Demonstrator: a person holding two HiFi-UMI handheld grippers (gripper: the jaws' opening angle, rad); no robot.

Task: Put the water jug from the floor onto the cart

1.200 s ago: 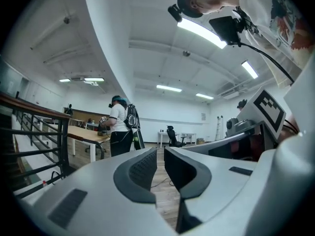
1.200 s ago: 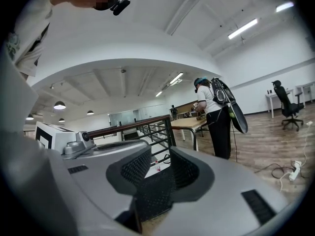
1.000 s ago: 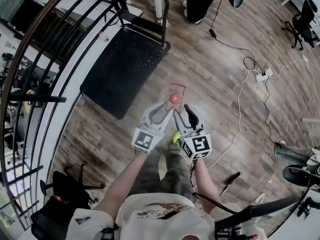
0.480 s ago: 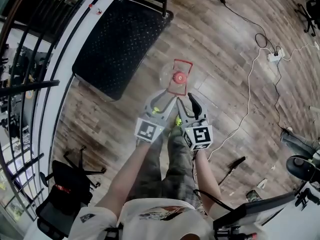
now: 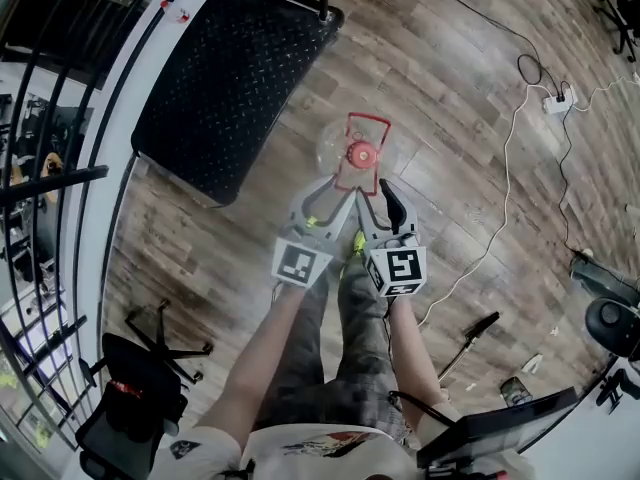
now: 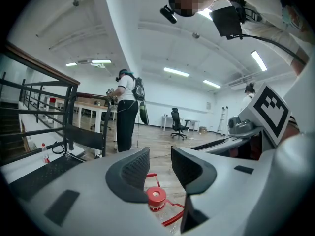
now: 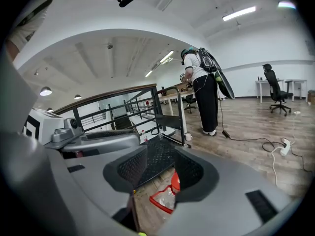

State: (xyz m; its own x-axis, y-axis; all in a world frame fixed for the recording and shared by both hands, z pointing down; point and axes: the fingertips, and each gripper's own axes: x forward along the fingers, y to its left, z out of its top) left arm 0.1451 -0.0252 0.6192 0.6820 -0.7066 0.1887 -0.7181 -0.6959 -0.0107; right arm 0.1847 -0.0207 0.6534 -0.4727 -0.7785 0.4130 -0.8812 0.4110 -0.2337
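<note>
Clear plastic water jug (image 5: 357, 154) with red cap and thin red carry handle sits on the wood floor near the black diamond-plate cart (image 5: 228, 80). Your left gripper (image 5: 335, 191) has just been opening its jaws and your right gripper (image 5: 374, 196) is part-open too, both just above the cap with nothing between the pads. Risk: you pinch only that thin handle and the jug swings or slips out mid-lift, and the grippers sit so close they could clash as you close.
</note>
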